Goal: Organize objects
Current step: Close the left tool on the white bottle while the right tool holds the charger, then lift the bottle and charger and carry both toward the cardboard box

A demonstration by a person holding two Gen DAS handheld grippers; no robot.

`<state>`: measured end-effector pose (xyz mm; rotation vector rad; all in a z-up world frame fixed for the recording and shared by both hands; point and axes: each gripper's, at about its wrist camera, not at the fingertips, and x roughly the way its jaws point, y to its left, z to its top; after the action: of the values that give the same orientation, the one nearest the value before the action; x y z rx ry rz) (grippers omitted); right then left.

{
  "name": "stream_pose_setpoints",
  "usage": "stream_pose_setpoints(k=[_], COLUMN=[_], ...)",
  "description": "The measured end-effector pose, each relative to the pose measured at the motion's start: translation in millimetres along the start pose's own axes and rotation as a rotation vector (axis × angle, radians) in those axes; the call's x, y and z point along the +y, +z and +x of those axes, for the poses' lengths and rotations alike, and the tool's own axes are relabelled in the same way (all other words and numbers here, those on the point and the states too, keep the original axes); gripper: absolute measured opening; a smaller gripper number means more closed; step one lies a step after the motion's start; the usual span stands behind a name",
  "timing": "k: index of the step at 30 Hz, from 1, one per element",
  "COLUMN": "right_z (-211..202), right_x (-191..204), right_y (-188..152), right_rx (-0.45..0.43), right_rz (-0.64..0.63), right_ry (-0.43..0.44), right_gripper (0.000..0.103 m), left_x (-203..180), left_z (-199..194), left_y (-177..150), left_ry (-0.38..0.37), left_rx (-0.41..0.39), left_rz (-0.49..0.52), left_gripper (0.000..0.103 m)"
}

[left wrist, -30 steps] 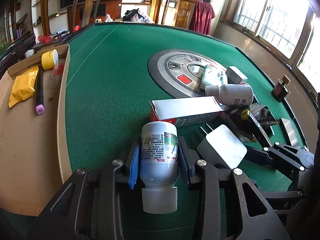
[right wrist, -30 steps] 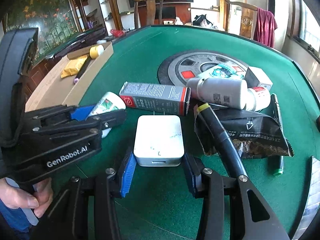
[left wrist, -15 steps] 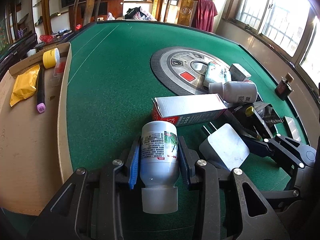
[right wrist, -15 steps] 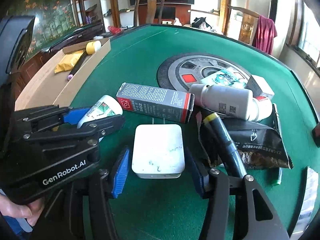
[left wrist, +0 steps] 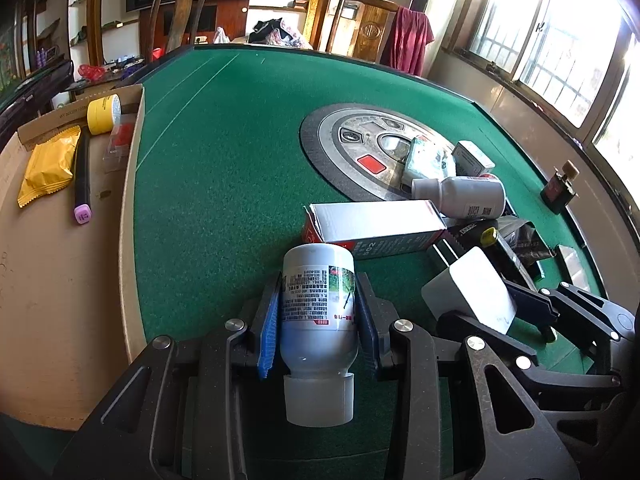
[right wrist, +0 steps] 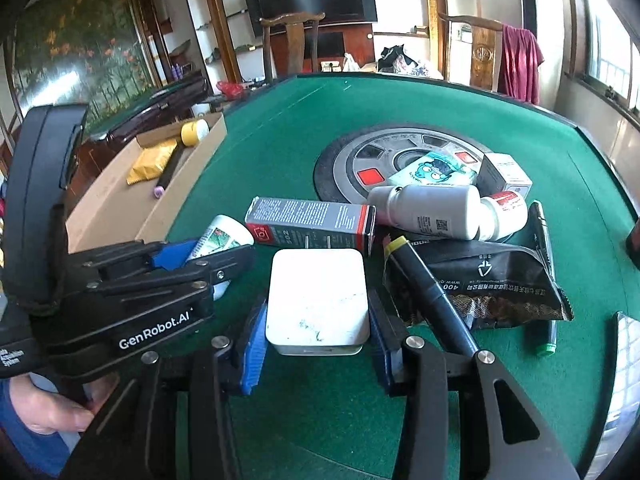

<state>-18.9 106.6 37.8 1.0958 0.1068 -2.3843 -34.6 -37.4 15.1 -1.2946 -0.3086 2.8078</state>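
Both grippers have lifted: left gripper (left wrist: 318,312) clamps the bottle (left wrist: 318,308), right gripper (right wrist: 316,328) clamps the charger (right wrist: 318,298), above the felt. Next, carry both to the cardboard box (left wrist: 60,280).

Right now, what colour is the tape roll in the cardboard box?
Yellow tape roll, clearest in the left wrist view.

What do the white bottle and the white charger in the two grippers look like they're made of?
Bottle: probably plastic, smooth and slightly glossy, with a printed paper or film label around it. Charger: looks like hard matte white plastic, with a scuffed top face and rounded molded corners.
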Motion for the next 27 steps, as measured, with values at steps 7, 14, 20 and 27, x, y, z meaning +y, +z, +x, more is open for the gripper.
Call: stream_pose_setpoints(k=[7,14,20,27], right_z=[-4.8,-7.2,-10.2,-17.5], right_x=[-3.6,-3.2,-3.3,-4.2], right_y=[0.8,2.0,2.9,4.7], right_rx=[-0.017,-0.029,-0.040,-0.068], right_rz=[0.026,0.034,0.040,0.051], right_ry=[0.012,0.017,0.021,0.033], right_gripper=[0.044,0.044,0.044,0.044], left_x=[1.2,2.7,2.4,2.2], left_z=[-3.5,-5.9,-7.1,-10.9], left_y=[0.4,0.0,-0.3,-0.3], left_ry=[-0.012,-0.019,-0.022,-0.024], left_rx=[-0.016,-0.023,-0.032,-0.051], left_rz=[-0.008,-0.011,-0.015,-0.016], left_gripper=[0.034,0.034,0.034,0.034])
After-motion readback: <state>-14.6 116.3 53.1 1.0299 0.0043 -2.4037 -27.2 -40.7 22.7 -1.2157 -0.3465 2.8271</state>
